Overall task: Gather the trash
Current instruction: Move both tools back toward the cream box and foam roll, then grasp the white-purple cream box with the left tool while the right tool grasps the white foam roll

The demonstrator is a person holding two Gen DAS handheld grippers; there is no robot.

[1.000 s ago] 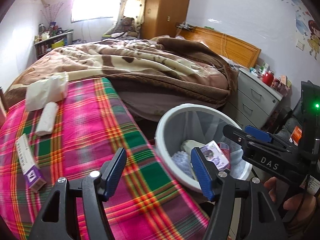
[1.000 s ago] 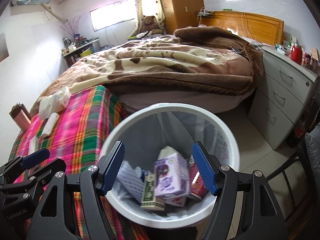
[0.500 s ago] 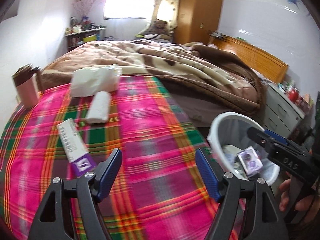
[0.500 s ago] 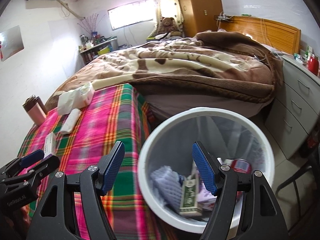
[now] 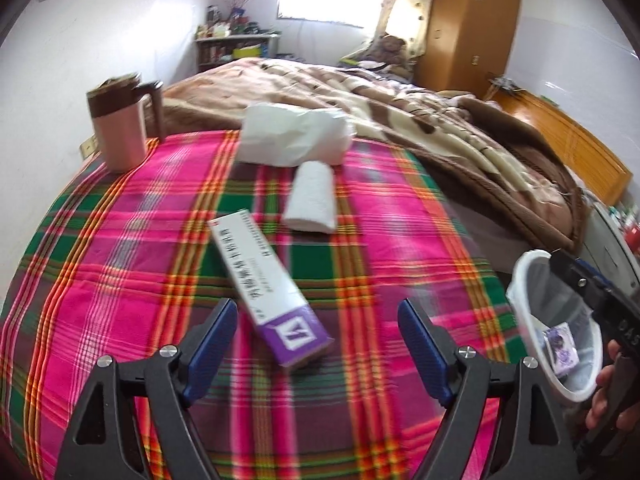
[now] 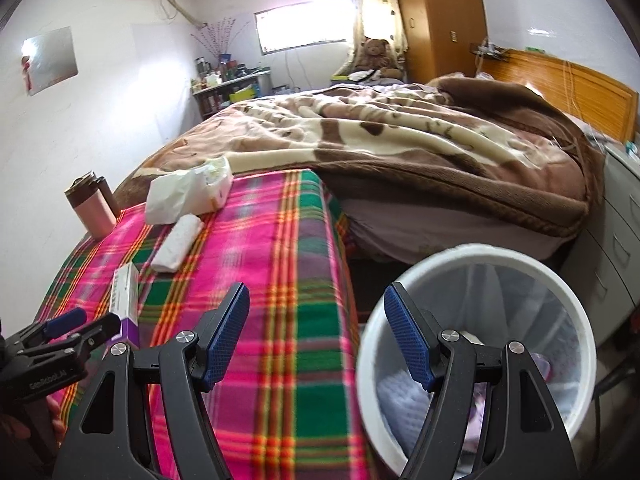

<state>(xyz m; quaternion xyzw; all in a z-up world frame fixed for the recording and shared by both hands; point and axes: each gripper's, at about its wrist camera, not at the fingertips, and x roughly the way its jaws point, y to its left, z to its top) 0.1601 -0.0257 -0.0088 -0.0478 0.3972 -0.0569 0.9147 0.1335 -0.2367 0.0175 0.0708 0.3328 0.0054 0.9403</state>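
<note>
A long white box with a purple end point(image 5: 269, 286) lies flat on the plaid cloth point(image 5: 120, 280). My left gripper point(image 5: 316, 340) hangs just in front of its purple end, jaws opening, nothing between the pads. Beyond it lie a white tissue roll point(image 5: 311, 197) and a crumpled white bag point(image 5: 292, 136). My right gripper point(image 6: 316, 338) is open and empty, straddling the table edge and the rim of the white bin point(image 6: 472, 256). The bin point(image 5: 532, 320) holds several discarded packets. The box point(image 6: 126, 300) and the left gripper point(image 6: 76, 328) show at the lower left of the right wrist view.
A pink mug with a brown lid point(image 5: 120, 128) stands at the table's far left corner. A bed with a brown blanket point(image 6: 400, 140) lies behind the table. Grey drawers point(image 6: 616, 240) flank the bin on the right. A hand point(image 5: 608, 396) grips the right gripper's handle.
My left gripper swung left from the bin to the purple-ended box and its jaws widened. The right gripper shifted left, off the bin's middle to its left rim.
</note>
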